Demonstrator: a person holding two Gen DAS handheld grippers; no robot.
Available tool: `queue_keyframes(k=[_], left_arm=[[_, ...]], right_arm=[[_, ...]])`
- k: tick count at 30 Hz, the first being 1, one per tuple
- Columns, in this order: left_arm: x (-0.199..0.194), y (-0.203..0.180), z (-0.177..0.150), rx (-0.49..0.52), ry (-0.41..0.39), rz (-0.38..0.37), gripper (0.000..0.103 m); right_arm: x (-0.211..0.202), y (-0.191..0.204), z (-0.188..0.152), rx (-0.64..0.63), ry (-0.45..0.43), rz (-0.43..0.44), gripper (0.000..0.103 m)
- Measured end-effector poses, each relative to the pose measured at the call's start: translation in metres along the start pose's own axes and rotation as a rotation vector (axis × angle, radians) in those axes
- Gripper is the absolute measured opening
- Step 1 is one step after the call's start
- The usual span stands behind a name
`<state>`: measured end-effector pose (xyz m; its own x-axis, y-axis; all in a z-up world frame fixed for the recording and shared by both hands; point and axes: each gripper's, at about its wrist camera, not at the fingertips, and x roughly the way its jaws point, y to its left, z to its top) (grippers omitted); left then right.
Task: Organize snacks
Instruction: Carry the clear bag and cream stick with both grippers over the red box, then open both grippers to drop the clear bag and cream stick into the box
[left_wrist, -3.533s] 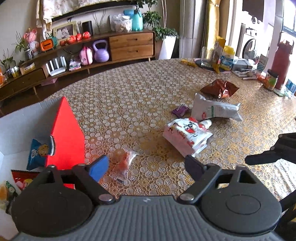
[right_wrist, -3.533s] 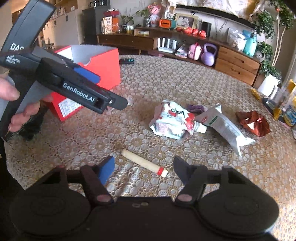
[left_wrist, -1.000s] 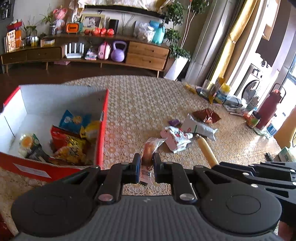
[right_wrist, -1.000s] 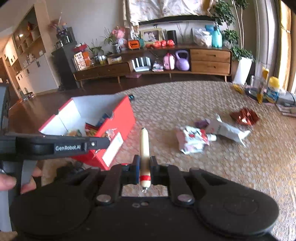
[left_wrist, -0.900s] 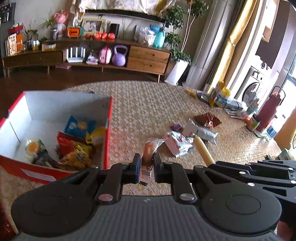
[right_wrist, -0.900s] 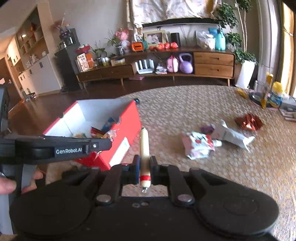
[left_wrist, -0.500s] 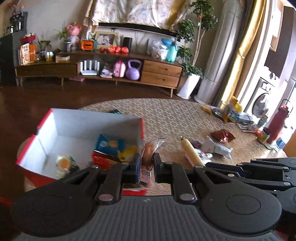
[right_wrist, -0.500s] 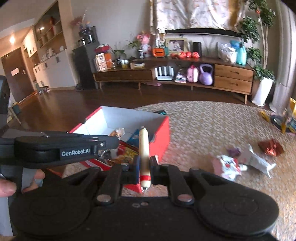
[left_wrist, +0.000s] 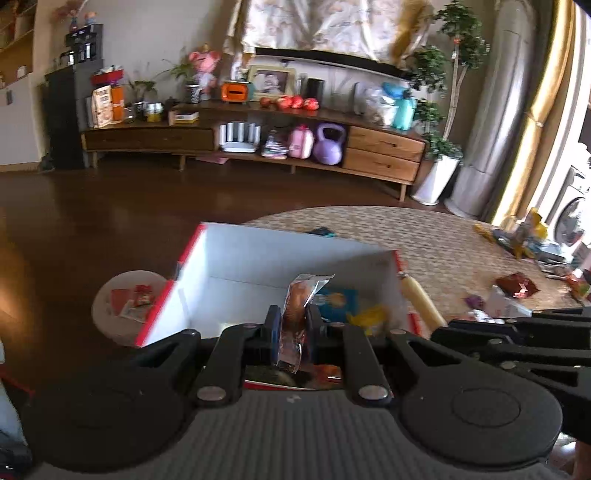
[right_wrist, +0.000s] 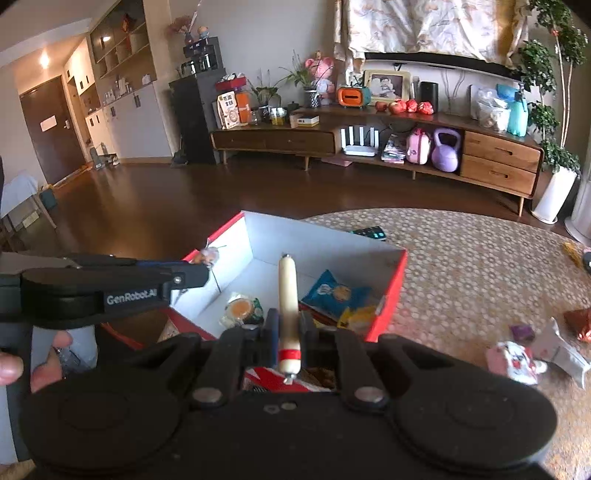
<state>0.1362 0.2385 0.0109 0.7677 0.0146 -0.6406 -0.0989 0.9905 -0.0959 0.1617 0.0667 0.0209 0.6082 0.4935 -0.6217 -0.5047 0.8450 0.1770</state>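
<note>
Left tongs (left_wrist: 290, 334): clamped on a clear crinkly wrapper (left_wrist: 297, 314) with an orange-brown snack inside; the packet stands upright between the blue pads, its top edge flared.
Right tongs (right_wrist: 287, 334): clamped on a sausage stick (right_wrist: 288, 299), a smooth cream cylinder with a red band and a metal clip at the near end; it points away over the box.
Box (right_wrist: 325, 240): open cardboard, red outside, plain white inside, square-cornered; it sits at the bench edge, below both pairs of tongs.
Box contents: blue crisp bag (right_wrist: 334, 293), yellow packet (right_wrist: 360, 315), round glossy pack with an orange centre (right_wrist: 242, 308).
Bench (right_wrist: 480, 258): round, covered with a beige cloth in a small ringed pattern.
Loose snacks: white-and-red pouch (right_wrist: 515, 360), long white bag (right_wrist: 561, 352), small purple packet (right_wrist: 522, 332), crumpled red-brown foil (left_wrist: 517, 286), all well apart from the box.
Hand (right_wrist: 33, 363): fingers wrapped on the left handle.
</note>
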Motion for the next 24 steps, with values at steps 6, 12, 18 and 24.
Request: queue_keyframes(k=[6, 12, 18, 24], left_arm=[[0.020, 0.030, 0.007, 0.004, 0.023, 0.063, 0.014], [0.051, 0.053, 0.009, -0.005, 0.075, 0.108, 0.014], [0.082, 0.066, 0.006, 0.002, 0.132, 0.131, 0.014], [0.110, 0.063, -0.002, 0.060, 0.190, 0.156, 0.014]], right_arm=[[0.029, 0.009, 0.006, -0.007, 0.034, 0.009, 0.009], [0.059, 0.013, 0.003, -0.001, 0.083, 0.008, 0.009], [0.089, 0.018, 0.002, -0.014, 0.135, 0.011, 0.010], [0.114, 0.025, -0.001, -0.038, 0.175, 0.005, 0.010]])
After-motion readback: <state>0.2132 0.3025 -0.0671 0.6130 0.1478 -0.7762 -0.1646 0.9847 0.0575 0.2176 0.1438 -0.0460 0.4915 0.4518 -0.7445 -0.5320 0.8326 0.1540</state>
